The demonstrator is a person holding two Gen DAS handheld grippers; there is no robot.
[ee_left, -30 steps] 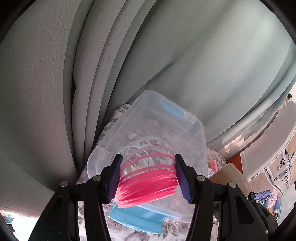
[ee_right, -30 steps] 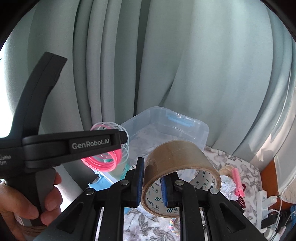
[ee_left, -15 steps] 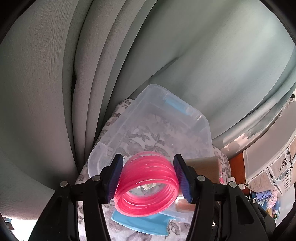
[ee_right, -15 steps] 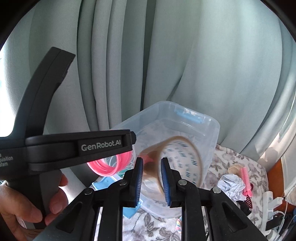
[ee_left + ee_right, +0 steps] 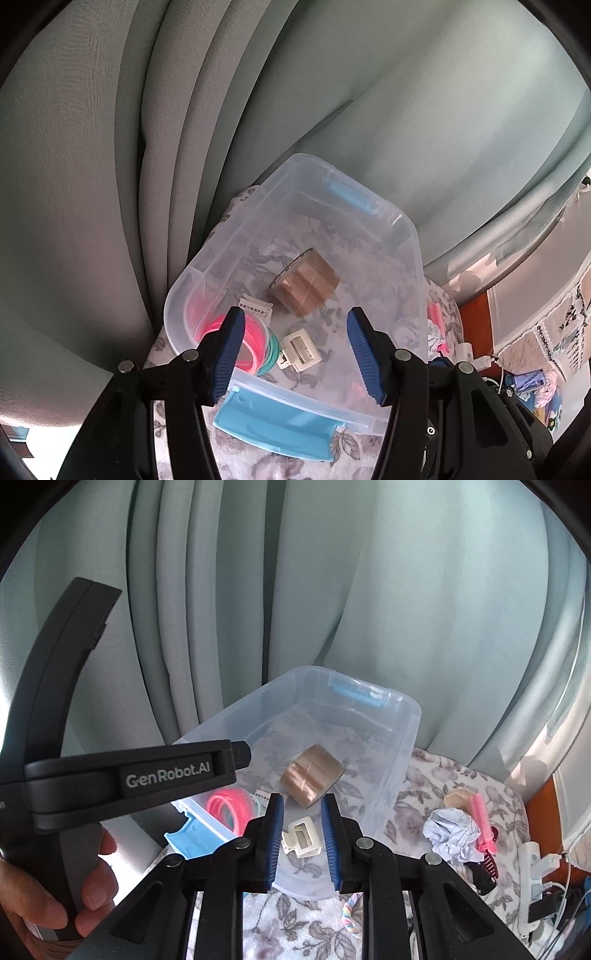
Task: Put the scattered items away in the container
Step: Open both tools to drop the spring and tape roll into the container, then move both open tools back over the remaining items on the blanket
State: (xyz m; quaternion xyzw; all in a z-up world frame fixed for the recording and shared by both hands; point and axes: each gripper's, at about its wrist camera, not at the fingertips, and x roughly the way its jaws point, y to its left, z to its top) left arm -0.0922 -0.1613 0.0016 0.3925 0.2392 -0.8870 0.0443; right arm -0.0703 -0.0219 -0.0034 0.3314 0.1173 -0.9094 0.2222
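Observation:
A clear plastic container [image 5: 408, 236] [image 5: 413, 710] stands on a floral cloth against the curtain. Inside it lie a brown tape roll [image 5: 306, 286] [image 5: 314, 775], a pink coil [image 5: 253, 343] [image 5: 227, 803] in the near left corner, a white clip [image 5: 299, 349] [image 5: 301, 838] and a small white packet [image 5: 255, 308]. My left gripper [image 5: 295, 314] hovers over the near rim, its jaws opening with nothing between them. My right gripper [image 5: 303, 799] hangs above the clip and tape, jaws apart and gripping nothing. A hand holds the left gripper's body [image 5: 166, 775] at the left of the right wrist view.
To the right of the container lie crumpled paper [image 5: 452, 834], a pink hair roller [image 5: 482, 823], a black clip [image 5: 484, 871] and a white power strip [image 5: 532, 864]. A rainbow cord [image 5: 349, 912] lies near the front. The pale curtain [image 5: 332, 590] hangs just behind.
The pink coil left the left gripper and lies in the container's corner. The tape roll dropped from the right gripper into the container. Both sets of jaws have parted.

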